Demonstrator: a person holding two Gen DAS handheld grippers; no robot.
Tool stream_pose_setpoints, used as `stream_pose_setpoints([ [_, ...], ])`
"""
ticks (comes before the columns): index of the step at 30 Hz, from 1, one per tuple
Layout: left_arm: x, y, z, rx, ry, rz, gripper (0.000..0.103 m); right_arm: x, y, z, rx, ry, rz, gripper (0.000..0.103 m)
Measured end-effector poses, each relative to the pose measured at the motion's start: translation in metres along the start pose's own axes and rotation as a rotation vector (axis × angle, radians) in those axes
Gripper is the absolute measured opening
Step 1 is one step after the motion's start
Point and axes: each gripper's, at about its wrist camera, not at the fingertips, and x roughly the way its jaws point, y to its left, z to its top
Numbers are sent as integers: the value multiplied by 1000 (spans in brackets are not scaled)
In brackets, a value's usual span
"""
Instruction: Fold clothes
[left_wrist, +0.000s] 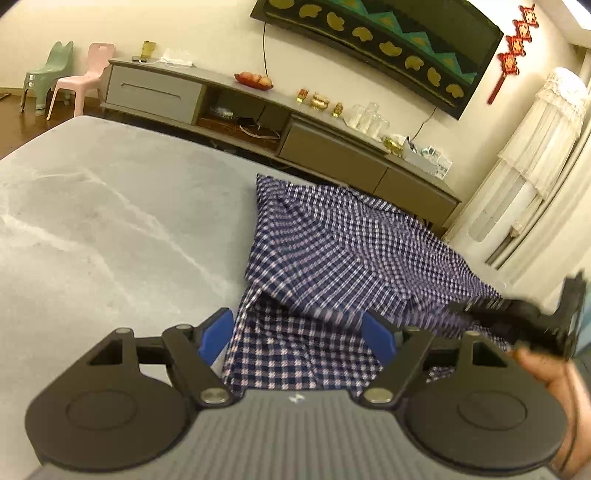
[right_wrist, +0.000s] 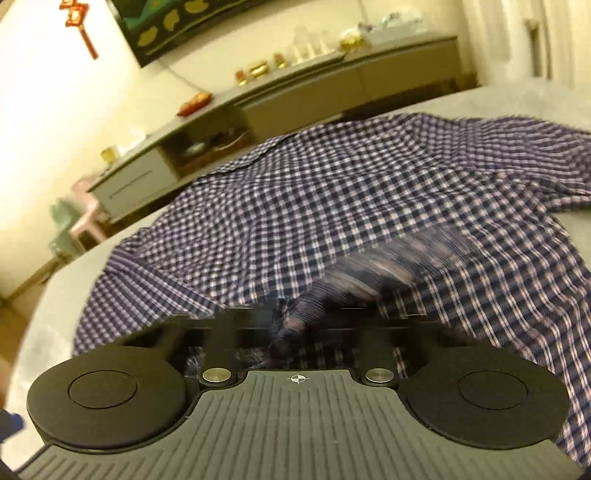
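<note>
Checked shirt (left_wrist: 332, 258) between spread left tongs (left_wrist: 297, 338), right tongs (right_wrist: 295, 325) pinching blurred fabric

A blue-and-white checked woven cloth shirt (left_wrist: 332, 251), soft and matt, lies on a grey marble-patterned desk (left_wrist: 110, 206) with smooth finish. The left tool (left_wrist: 299, 339) is matt black plastic with blue pads.

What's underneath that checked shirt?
The checked shirt lies on a grey marbled table, bare to its left. Whatever sits beneath the cloth itself is covered, so nothing more can be told.
</note>
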Motion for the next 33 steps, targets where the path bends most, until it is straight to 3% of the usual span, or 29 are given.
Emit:
stream_pose_setpoints([
  [7,-24,10,-59,64,-10,159,79,-46,19,50,-90,-147,94,4],
  [13,-51,16,-118,14,-9,202,81,-70,59,77,-261,-246,154,3],
  [15,-55,7,-125,45,-5,235,74,-67,76,80,-333,-259,157,3],
  [16,-56,4,-129,58,-8,240,51,-67,82,83,-360,-266,162,4],
  [17,-56,0,-132,74,-9,257,14,-67,88,86,-378,-273,167,4],
  [18,-55,-4,-133,97,-6,300,1,-67,91,91,-380,-278,173,4],
  [21,-60,-21,-130,126,-48,335,1,-68,99,105,-388,-296,190,4],
  [25,-79,-79,-135,307,-166,368,1,-75,80,129,-323,-370,197,4],
  [27,-76,-113,-147,424,-177,357,2,-77,55,141,-285,-392,168,4],
  [30,-59,-146,-169,550,-141,343,9,-69,10,154,-238,-387,103,4],
  [33,-38,-153,-185,578,-59,304,12,-49,-32,144,-216,-311,76,4],
])
